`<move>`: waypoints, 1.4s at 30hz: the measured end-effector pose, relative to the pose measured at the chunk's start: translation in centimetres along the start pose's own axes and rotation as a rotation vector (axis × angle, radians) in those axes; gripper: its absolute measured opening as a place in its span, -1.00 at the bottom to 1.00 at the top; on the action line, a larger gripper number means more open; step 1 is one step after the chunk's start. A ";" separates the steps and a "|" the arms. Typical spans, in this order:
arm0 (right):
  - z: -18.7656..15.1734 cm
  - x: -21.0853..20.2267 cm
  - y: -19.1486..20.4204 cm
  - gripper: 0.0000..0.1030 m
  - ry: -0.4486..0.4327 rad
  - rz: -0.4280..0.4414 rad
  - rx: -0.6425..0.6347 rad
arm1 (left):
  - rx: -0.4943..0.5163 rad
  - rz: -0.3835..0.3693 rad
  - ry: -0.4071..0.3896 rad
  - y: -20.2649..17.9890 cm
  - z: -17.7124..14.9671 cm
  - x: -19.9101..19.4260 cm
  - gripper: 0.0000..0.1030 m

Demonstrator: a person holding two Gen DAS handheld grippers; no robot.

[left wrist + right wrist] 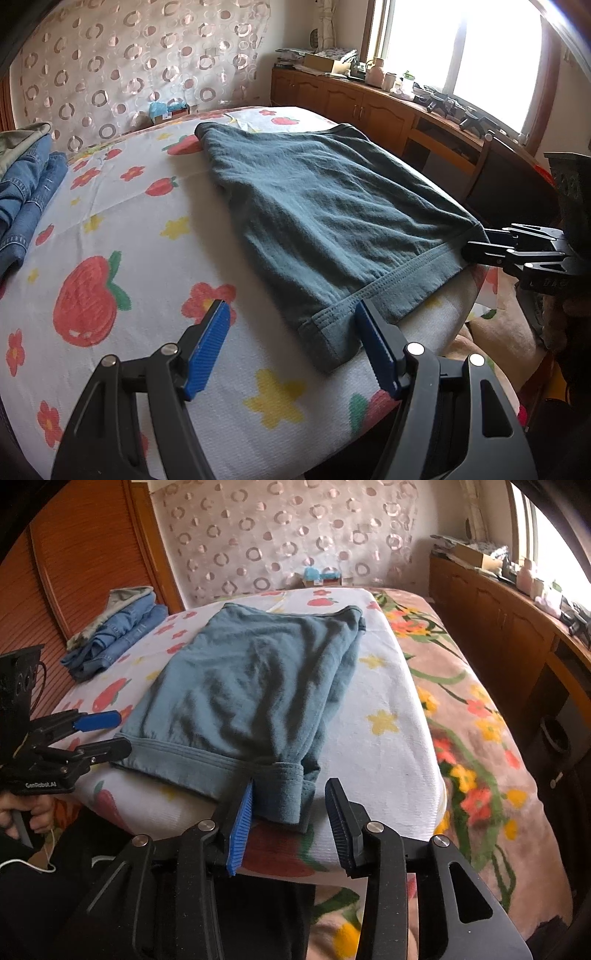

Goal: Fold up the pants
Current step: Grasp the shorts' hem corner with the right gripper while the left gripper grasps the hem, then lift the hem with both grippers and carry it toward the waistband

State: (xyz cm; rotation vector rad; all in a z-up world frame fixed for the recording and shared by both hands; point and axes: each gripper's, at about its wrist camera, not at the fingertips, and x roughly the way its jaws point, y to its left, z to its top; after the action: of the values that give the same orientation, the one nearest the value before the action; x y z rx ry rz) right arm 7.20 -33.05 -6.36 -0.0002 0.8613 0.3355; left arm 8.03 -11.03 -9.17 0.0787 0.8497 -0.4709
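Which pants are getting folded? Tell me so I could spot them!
Find the bed with the fruit-and-flower sheet. In its middle, running to the near edge, lie the teal pants, already folded flat. The jeans stacked at the far left corner are blue denim; these are soft, plain knit.

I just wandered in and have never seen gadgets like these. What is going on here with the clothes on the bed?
A person is folding clothes with a hand-held gripper in each hand. A pair of teal pants lies folded on a flowery sheet. The left gripper sits at one near corner of the waistband, the right gripper at the other; both are open, and neither is pinching the cloth. A stack of folded jeans waits further back.
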 end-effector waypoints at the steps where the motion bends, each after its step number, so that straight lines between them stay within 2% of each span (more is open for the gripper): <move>1: 0.1 0.0 0.1 -0.24 0.001 -0.001 0.000 | 0.002 -0.011 0.000 -0.2 0.0 0.0 0.20; 2: 0.1 0.0 0.1 -0.25 0.001 -0.002 -0.003 | 0.005 -0.017 0.000 -0.3 -0.1 -0.1 0.18; 7: 0.1 -0.1 0.4 -0.35 0.000 0.006 -0.012 | 0.022 -0.050 0.007 -1.2 -0.1 -0.4 -0.21; 10: 0.0 -0.4 0.7 -0.59 -0.011 -0.001 -0.011 | 0.034 -0.051 0.026 -1.6 -0.3 -0.4 -0.24; 11: 0.0 -0.4 0.8 -0.61 -0.013 -0.001 -0.019 | 0.035 -0.050 0.032 -1.6 -0.3 -0.4 -0.24; 16: -0.1 -0.3 0.2 -0.61 -0.016 0.016 0.002 | 0.023 -0.062 0.033 -1.4 -0.3 -0.4 -0.24; 21: -0.1 -0.2 -0.4 -0.51 -0.015 0.038 0.022 | 0.027 -0.060 0.032 -1.4 -0.3 -0.5 -0.24; 23: -0.1 -0.1 -0.4 -0.51 -0.012 0.042 0.023 | 0.025 -0.076 0.030 -1.3 -0.3 -0.5 -0.40; 26: 0.0 -0.1 -0.5 -0.49 -0.011 0.048 0.023 | 0.021 -0.078 0.028 -1.4 -0.1 -0.5 -0.52; 28: 0.1 0.0 -0.6 -0.52 -0.009 0.060 0.023 | 0.019 -0.072 0.018 -1.5 0.0 -0.7 -0.67; 31: 0.2 -0.2 -0.8 -0.82 -0.018 0.103 0.026 | 0.014 -0.090 -0.003 -1.6 0.4 -1.1 -0.75; 37: 1.3 -1.5 -0.4 -0.85 -0.071 0.135 0.003 | 0.020 -0.113 -0.088 -1.9 1.8 -3.3 -0.79; 42: 4.0 -3.9 0.6 -0.86 -0.151 0.150 -0.037 | 0.017 -0.111 -0.179 -1.9 3.7 -6.4 -0.81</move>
State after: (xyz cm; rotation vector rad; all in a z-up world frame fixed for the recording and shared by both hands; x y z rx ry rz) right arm 7.63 -33.07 -0.76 0.0547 0.7067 0.4860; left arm 6.17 -11.26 -1.75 0.0044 0.6767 -0.5809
